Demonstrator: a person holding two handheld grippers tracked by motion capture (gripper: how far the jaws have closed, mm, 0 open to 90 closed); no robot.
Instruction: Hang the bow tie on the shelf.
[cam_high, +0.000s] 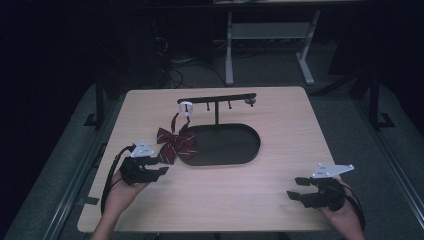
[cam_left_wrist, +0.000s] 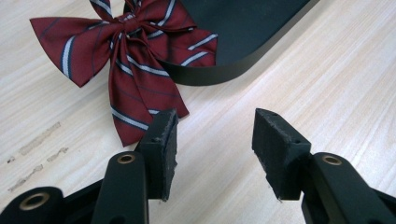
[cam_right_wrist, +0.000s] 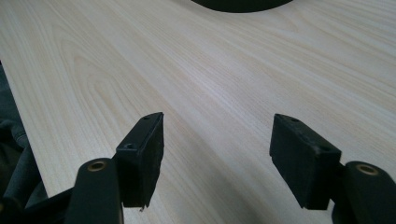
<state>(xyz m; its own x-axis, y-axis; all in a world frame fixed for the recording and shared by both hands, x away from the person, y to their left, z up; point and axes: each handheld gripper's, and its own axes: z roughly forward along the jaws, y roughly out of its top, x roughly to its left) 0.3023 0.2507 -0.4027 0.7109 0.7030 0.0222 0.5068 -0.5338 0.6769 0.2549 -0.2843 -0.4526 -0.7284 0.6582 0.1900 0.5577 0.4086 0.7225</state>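
Light wood table (cam_high: 250, 200), dark room around. Black oval stand base (cam_high: 225, 145) mid-table w/ thin post and top crossbar (cam_high: 217, 98) carrying small pegs. Red striped bow tie (cam_high: 175, 143) lying at left end of base, partly on base rim, partly on wood; strap running up to white clip (cam_high: 185, 107) at left end of crossbar.

Left gripper (cam_high: 159, 165) just beside bow, near-left of it, held low over table in left hand (cam_high: 117, 197). In left gripper view: jaws apart, nothing between, bare wood in gap (cam_left_wrist: 215, 140); bow tie (cam_left_wrist: 130, 60) right ahead, lower tail tip touching or just behind left pad, can't tell which. Not clamped on fabric. Base rim (cam_left_wrist: 219, 74) curving behind bow.

Right gripper (cam_high: 297, 189) near-right on table, well apart from bow and stand, in right hand (cam_high: 345, 212). Right gripper view: jaws wide apart, nothing held, plain wood grain (cam_right_wrist: 215, 93) btwn pads; sliver of base edge (cam_right_wrist: 243, 4) at top.

Grey three-cornered plate on top of each gripper; cables trailing back toward forearms. Metal table frame (cam_high: 270, 40) on floor beyond far edge.
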